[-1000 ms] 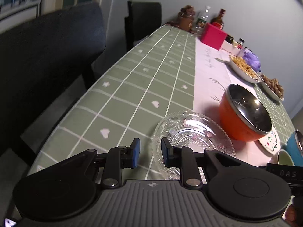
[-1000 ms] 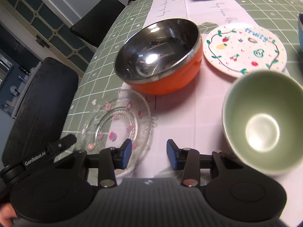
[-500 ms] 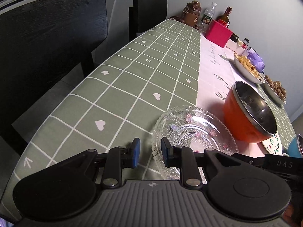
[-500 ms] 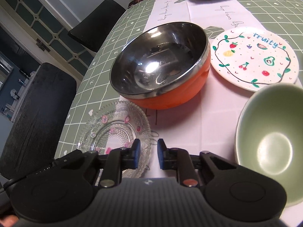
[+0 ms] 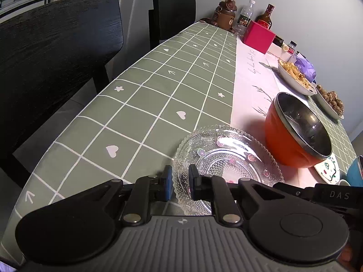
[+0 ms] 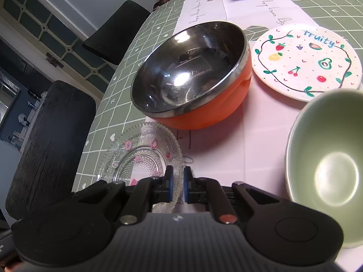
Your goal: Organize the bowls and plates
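A clear glass plate with small flower marks lies at the near end of the green checked table; it also shows in the right wrist view. My left gripper is shut on its left rim, the rim between the blue pads. My right gripper is shut on its right rim. Behind the plate stands an orange bowl with a steel inside, also seen in the left wrist view. A white "fruity" plate and a green bowl lie to the right.
Two black chairs stand along the table's left edge. At the far end are a pink box, bottles, a brown bear jar and two dishes of food. A blue cup stands at the right.
My right gripper closed from wide open onto the glass plate's right rim. My left gripper narrowed onto the left rim, and its view swung left and lower.
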`<state>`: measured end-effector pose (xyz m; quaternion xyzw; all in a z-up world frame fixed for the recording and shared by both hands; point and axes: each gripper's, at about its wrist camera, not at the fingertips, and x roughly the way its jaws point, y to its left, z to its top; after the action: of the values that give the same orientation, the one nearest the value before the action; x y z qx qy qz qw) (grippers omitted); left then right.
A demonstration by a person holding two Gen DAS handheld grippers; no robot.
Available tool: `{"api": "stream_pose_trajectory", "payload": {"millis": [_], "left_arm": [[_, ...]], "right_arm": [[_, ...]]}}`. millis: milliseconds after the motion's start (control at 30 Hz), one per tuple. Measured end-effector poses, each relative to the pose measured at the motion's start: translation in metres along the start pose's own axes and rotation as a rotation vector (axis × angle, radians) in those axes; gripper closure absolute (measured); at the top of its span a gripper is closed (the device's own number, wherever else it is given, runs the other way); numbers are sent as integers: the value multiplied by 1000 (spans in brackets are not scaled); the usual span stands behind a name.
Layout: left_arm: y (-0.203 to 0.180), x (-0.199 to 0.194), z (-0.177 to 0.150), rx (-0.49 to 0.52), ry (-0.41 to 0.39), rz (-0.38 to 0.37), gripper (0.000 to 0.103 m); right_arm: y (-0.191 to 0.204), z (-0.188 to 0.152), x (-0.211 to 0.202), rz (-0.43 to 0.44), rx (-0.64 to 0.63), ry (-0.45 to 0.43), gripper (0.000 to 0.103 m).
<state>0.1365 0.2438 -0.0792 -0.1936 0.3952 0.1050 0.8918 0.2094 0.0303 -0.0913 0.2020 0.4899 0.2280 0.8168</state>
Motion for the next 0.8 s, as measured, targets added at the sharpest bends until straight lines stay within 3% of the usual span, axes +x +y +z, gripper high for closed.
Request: {"api": "stream_pose_trajectory", "payload": {"millis": [433,800], "left_arm": [[0,-25,-10,3,-33,13,88],[-22,-76,-27,21,-96,18,88]], "right_arm": [[7,-9,-25,48,-12,-7,98],[2,-26,-78,100,-21,-39,98]]}}
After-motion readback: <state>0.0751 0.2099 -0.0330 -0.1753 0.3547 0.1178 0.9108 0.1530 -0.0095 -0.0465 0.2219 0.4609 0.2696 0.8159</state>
